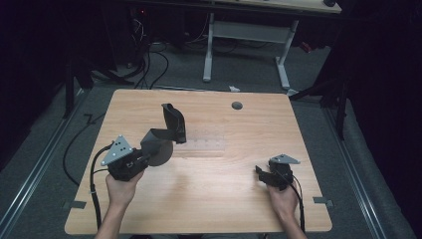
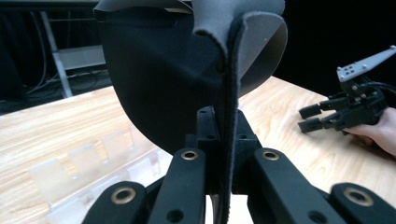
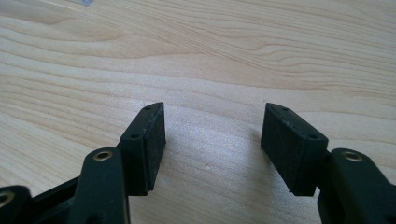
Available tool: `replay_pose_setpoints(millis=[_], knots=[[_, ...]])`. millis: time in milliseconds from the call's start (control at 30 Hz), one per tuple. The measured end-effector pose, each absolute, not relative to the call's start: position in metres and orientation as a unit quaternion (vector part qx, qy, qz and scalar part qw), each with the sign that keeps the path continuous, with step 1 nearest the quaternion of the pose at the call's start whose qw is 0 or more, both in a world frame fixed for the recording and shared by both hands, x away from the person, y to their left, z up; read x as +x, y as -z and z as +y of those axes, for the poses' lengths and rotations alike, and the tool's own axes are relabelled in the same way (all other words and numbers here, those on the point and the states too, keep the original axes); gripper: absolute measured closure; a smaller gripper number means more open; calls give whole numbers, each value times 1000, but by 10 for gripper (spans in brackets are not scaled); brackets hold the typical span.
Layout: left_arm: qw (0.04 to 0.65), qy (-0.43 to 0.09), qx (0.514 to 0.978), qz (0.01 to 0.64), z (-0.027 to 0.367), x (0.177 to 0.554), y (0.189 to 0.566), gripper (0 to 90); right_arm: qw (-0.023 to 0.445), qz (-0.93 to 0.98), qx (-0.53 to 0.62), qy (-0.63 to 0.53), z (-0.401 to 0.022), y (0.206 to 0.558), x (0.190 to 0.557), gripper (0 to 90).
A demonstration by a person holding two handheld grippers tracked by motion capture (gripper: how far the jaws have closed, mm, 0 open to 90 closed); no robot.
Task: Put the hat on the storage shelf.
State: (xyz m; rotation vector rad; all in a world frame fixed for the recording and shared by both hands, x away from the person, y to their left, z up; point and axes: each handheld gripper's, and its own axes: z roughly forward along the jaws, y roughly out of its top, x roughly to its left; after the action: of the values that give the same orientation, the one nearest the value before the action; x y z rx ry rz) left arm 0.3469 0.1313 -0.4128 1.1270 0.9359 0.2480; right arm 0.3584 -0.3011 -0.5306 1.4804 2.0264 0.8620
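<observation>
In the high view, the left gripper (image 1: 149, 155) sits at centre left of the frame, above the wooden table (image 1: 219, 199), and has a dark flexible sheet (image 1: 166, 135) pinched in its jaws; the sheet (round-edged, black on one face and grey on the other, possibly a mouse pad) curls up and away from the gripper toward the middle of the table. The left gripper view shows what the high view cannot: the jaws are closed tight on the sheet's thin edge (image 2: 227, 140), which runs upright between them, with the black fabric face (image 2: 159, 84) bulging to the left of the frame and the grey underside at upper right. It also shows a faint clear plastic tray (image 2: 84, 172) lying on the tabletop at lower left, which in the high view is only a pale smudge near the table's centre (image 1: 206, 142).

The right gripper (image 1: 263, 174) is at lower right of the high view, held low over the table. The right gripper view (image 3: 212, 140) shows its jaws spread wide apart with nothing but bare wood grain between them.

No writing or label can be read anywhere.

A small dark round hole (image 1: 237, 105) lies near the table's far edge. The near half of the table between the two hands is bare, and both grippers are well inside its edges.
</observation>
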Motion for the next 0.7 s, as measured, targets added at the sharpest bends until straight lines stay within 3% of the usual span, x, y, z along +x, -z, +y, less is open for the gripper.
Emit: replay_pose_setpoints(millis=[433,700], knots=[[740,-141,489,440,143,363,410,867,241,742,540,-316,-301,531,358,410],[734,-171,502,424,146,382,412,867,241,742,540,-316,-301,531,358,410]])
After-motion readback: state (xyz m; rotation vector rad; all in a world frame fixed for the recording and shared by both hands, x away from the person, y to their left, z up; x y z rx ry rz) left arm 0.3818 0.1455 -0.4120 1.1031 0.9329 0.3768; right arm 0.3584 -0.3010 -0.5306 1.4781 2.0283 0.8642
